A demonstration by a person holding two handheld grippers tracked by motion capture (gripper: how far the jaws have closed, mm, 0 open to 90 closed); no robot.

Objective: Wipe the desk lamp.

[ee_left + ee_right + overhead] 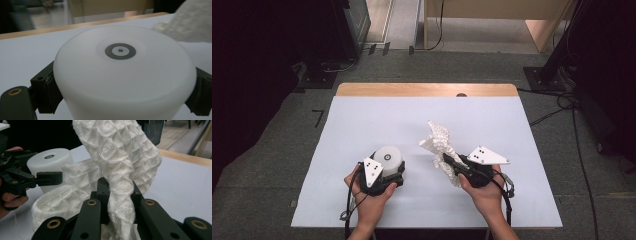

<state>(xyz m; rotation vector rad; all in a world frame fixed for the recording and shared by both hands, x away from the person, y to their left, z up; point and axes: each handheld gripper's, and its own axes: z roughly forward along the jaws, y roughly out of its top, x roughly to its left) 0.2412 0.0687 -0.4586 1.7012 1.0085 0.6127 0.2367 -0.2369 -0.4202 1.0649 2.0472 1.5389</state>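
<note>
White tabletop [362, 125] lies mostly bare; left gripper [388, 170] clamps the lamp [388, 156] (mid-table), right gripper [452, 162] pinches the cloth [439, 140].

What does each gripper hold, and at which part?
The left gripper clamps the white round lamp by its two sides. The right gripper pinches the white cloth at a bunched, twisted part.

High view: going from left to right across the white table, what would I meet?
Left tongs clamped round a white round lamp → crumpled white waffle cloth → right tongs pinching that cloth, with their grey plate farthest right.
</note>
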